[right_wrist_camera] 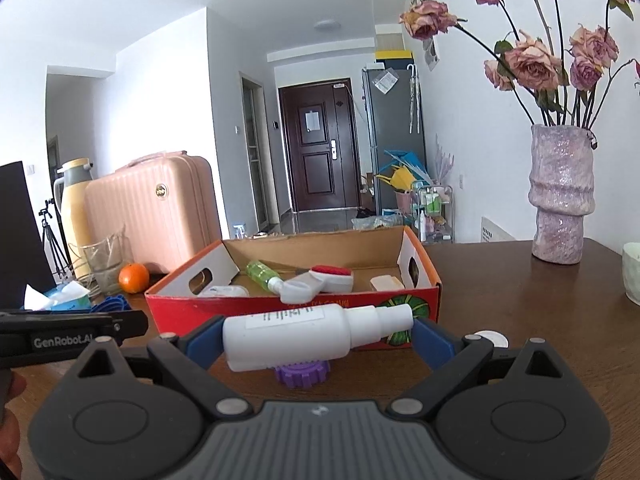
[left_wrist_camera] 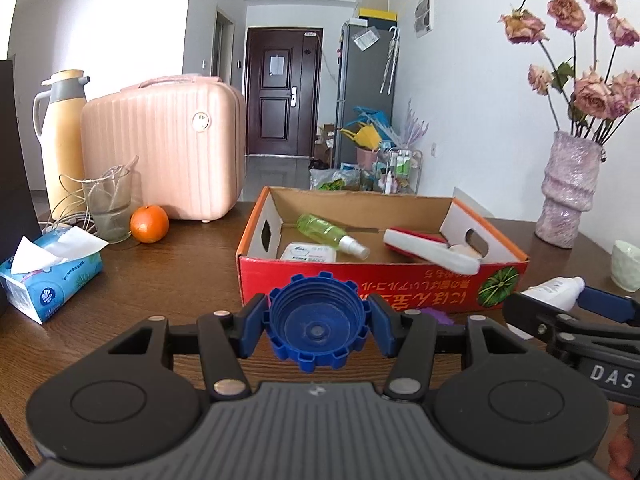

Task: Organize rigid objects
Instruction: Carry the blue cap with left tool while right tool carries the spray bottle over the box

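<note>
Left gripper clamps blue cap, right gripper clamps white bottle lengthwise, both held just short of red box on the table; carry step, probably; next: lift over near wall, release inside.

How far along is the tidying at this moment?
Done: green spray bottle, lint roller and a white case lie in the red box. In hand: left gripper grips the blue cap; right gripper grips the white bottle. Left: purple cap on the table.
</note>
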The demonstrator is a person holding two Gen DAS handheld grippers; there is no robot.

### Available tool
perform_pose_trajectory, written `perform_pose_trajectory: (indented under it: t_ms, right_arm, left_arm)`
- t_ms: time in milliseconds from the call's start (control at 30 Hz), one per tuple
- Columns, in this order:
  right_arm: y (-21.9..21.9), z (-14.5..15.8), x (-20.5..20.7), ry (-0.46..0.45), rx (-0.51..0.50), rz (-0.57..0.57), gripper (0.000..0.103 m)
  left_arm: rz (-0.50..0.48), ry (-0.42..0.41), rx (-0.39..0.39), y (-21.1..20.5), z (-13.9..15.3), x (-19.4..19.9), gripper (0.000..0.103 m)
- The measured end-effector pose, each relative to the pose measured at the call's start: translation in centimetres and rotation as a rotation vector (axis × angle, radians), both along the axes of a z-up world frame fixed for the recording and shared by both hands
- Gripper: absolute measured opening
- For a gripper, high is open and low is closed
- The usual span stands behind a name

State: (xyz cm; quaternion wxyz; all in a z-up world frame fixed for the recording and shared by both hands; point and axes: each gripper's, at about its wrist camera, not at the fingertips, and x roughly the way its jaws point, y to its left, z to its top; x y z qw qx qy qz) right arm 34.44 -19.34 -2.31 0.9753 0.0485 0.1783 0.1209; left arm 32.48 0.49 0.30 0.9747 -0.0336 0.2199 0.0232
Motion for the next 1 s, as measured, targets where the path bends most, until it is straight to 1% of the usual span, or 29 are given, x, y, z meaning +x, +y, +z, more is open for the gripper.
perform_pose_trajectory:
  t_ms: [133, 400, 533, 767, 1000]
  right_arm:
    - [-0.1, 0.4, 0.0, -0.010, 0.005, 0.000, 0.098]
    - [-0.2, 1.3, 0.7, -0.046, -0.002, -0.009, 0.098]
    - [-0.1, 1.8, 1.7, -0.058, 0.001, -0.012, 0.098]
    - [0.2, 2.5, 3.6, -0.069, 0.004, -0.022, 0.098]
    - [0.7, 2.6, 5.9, -0.056, -0.001, -0.034, 0.098]
  left_arm:
    - [-0.004, -0.018, 0.003, -0.3, 0.6, -0.3, 0.055]
    - [-0.004, -0.038, -0.009, -1.0, 1.7, 1.0, 0.055]
    - [0.002, -0.059, 0.001, -1.4, 2.1, 1.8, 0.055]
    - [0.029, -0.072, -0.020, -0.9, 2.8, 3.8, 0.055]
    - [0.047, -0.082, -0.033, -0.5, 3.3, 5.9, 0.055]
